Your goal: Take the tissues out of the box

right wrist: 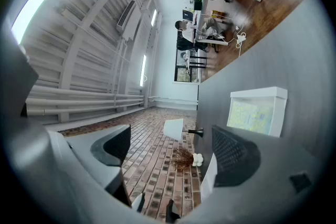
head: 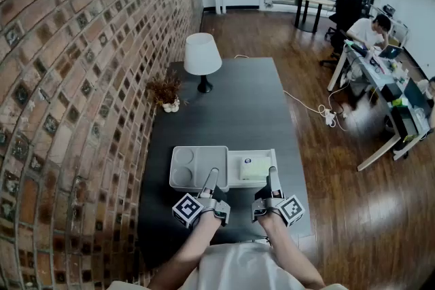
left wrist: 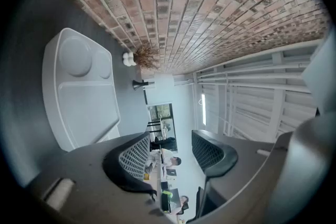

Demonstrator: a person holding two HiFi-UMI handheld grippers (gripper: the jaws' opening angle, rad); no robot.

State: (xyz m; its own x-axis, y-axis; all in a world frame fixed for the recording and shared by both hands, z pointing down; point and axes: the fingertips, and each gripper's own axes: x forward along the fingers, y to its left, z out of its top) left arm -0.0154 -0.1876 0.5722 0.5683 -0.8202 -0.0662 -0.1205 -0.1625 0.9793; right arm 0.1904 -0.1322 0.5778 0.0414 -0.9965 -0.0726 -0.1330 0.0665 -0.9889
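Dark table (head: pixel 238 98) along a brick wall (head: pixel 81 78), wooden floor (head: pixel 353 214) on the other side, open office further back.

Nearest the camera, two bare forearms come up from the bottom edge, each holding a gripper. The left gripper (head: pixel 212 178) has its jaws only a narrow way apart with nothing between them; its own view just shows the room through the gap. From the head view its tips sit over the near right corner of a white tray (head: pixel 204 158) with two round hollows and one bigger section. The right gripper (head: pixel 272 176) has its jaws clearly wider, also empty, with the tips at the right end of the tissue box (head: pixel 233 170). Can't tell if either one is actually touching anything.

The box is white, sits right beside the tray on its right, close to the near end of the table. The tissues (head: pixel 255 168) are in it, a pale yellow-green pack lying flat.

Farther up the table, next to the bricks, is a little bunch of dried twigs (head: pixel 166 88) with something white at its base, then a lamp (head: pixel 202 56) with a white shade on a black foot.

Way at the back right are desks (head: pixel 370 58) with people sitting at them, and a white cable (head: pixel 309 105) trailing over the floor.
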